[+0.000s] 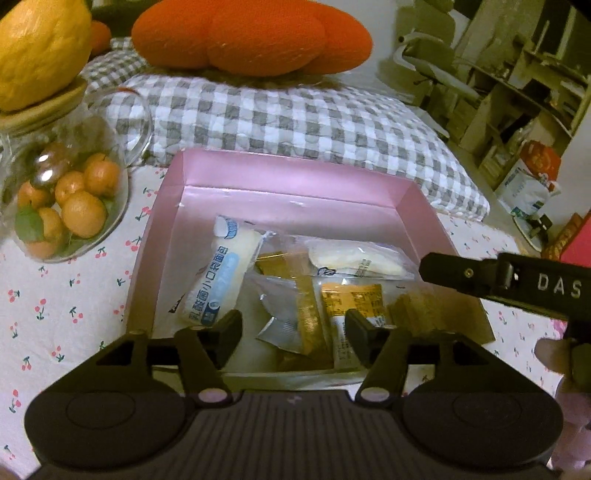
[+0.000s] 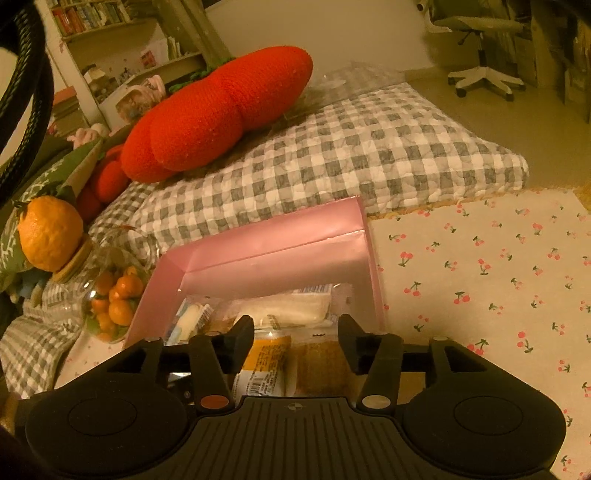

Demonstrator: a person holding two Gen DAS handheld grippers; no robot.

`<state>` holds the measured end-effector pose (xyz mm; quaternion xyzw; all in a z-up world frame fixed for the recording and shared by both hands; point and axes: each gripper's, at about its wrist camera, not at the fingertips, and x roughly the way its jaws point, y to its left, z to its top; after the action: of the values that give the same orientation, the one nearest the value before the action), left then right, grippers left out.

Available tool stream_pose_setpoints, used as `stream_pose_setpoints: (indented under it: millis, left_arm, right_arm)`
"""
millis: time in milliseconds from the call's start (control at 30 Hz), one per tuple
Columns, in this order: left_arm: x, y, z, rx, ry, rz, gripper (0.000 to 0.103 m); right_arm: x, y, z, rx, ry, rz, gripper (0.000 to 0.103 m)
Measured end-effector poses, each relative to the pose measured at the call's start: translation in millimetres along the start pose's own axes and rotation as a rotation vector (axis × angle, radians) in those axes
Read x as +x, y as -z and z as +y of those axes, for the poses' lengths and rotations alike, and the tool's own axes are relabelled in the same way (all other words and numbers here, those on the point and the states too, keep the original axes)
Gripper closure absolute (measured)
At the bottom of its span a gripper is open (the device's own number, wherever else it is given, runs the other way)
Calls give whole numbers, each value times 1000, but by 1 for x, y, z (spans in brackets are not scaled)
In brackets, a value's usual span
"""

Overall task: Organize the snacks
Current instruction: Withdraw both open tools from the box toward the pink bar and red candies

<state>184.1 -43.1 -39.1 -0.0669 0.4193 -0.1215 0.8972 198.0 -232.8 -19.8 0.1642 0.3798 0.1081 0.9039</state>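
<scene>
we look down at a pink box (image 1: 173, 206) lying on a cherry-print cloth (image 1: 66, 295), its open top showing a pile of wrapped snacks. a white and blue bread pack (image 1: 218, 269) with printed characters lies along the left side of the box, a clear pack with a pale bun (image 1: 354, 258) lies toward the back right, an orange-labelled pack (image 1: 354, 299) sits near the front, and a brown crumbly bar (image 1: 417, 306) rests against the right wall. gold and silver wrappers (image 1: 291, 314) lie between them.

our left hand-held gripper (image 1: 293, 328) hovers over the front of the box with its jaws parted about halfway; nothing is pinched, and the wrappers show in the gap below. our right hand-held gripper (image 2: 295, 341) is likewise over the front right corner, jaws parted a little less, pads pressing on nothing, with the orange-labelled pack and brown bar beneath. in the left wrist view its black finger reaches in from the right edge above the box wall.

left of the box stands a glass jar (image 1: 62, 199) of small oranges with a wooden lid (image 1: 44, 107), and a large yellow fruit (image 1: 40, 48) sits on top. behind the box lie a grey checked cushion (image 1: 295, 118) and a red knitted pillow (image 1: 251, 33).
</scene>
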Motion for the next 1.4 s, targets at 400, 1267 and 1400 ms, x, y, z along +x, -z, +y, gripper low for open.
stream_pose_setpoints:
  millis: [400, 1267, 1400]
  left_arm:
    - [-20, 12, -15, 74, -22, -25, 9]
    - [-73, 35, 0, 112, -19, -18, 1]
    - [-80, 41, 4, 146, -19, -8, 1]
  right_arm:
    - [-24, 1, 4, -20, 24, -12, 30]
    - [-89, 40, 4, -173, 66, 9, 22]
    - [-95, 54, 5, -179, 55, 24, 17]
